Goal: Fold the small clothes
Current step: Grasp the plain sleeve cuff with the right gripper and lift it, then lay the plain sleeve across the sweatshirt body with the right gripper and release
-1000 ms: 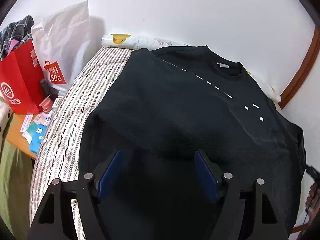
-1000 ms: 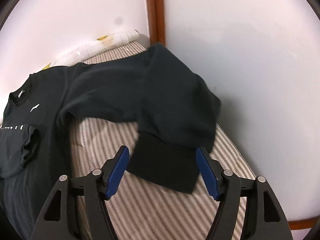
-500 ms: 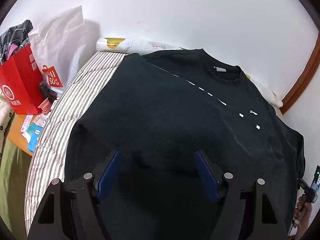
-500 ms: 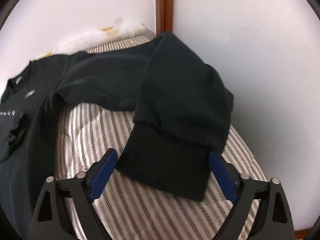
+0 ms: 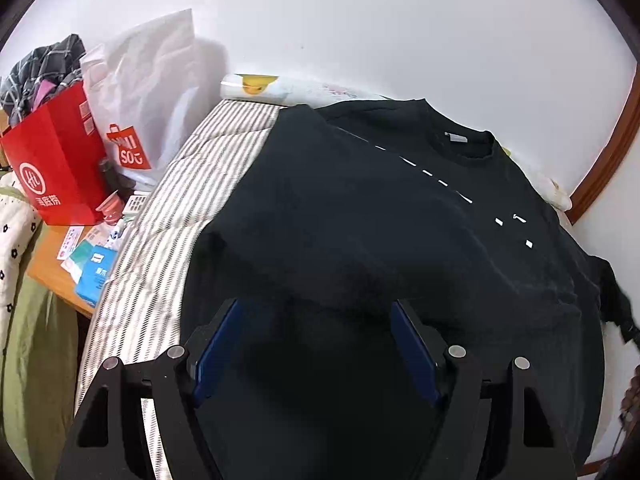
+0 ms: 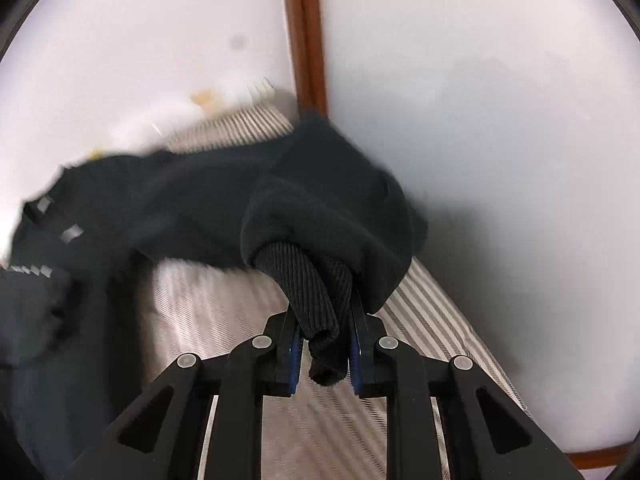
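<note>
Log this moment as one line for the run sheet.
stage: sleeve fold | right gripper: shut on ribbed cuff | left gripper: open over black sweatshirt | surface: striped bed

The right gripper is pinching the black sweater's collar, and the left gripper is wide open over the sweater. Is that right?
Not quite. The right gripper is pinching the ribbed cuff of the sleeve, not the collar, as the right wrist view shows. The rest is right: the left gripper is wide open over the black sweater.

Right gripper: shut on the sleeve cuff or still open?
Shut. The right gripper has its jaws pinched on the ribbed cuff, bunched between the blue pads.
</note>
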Demonstrator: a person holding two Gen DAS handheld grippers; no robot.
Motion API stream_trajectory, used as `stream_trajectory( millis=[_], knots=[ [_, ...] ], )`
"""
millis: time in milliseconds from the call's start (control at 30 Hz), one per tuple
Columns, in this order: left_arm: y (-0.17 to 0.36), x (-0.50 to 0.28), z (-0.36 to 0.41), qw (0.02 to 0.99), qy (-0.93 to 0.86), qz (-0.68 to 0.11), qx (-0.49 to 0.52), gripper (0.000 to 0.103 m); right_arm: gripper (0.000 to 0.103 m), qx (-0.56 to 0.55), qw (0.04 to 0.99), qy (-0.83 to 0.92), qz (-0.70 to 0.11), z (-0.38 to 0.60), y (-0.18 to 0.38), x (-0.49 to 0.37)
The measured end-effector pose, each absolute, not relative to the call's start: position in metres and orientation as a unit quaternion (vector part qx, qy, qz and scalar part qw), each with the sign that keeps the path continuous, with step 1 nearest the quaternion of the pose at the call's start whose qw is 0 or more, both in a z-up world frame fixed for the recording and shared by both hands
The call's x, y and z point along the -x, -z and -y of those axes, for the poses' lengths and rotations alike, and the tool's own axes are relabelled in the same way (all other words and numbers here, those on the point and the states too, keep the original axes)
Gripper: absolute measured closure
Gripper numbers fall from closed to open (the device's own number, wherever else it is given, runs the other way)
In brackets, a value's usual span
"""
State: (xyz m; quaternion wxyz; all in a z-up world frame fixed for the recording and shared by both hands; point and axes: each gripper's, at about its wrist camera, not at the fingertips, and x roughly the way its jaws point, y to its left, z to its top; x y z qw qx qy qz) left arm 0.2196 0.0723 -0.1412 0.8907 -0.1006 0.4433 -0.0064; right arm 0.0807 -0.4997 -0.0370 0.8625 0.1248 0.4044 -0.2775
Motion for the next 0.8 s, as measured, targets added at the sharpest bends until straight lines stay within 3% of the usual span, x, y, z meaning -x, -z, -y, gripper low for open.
stream_trajectory(
  millis=[333, 800],
  knots=[
    [0.149, -0.210, -0.112, 0.892, 0.005, -0.439, 0.112, 0.029, 0.085, -0.121, 0.912, 0.126, -0.372, 0.352, -0.048, -0.171],
    [0.166, -0.218, -0.147, 0.887, 0.002, -0.444, 0.127, 0.029, 0.085, -0.123, 0.910, -0.081, -0.387, 0.131, -0.040, -0.268]
  ],
)
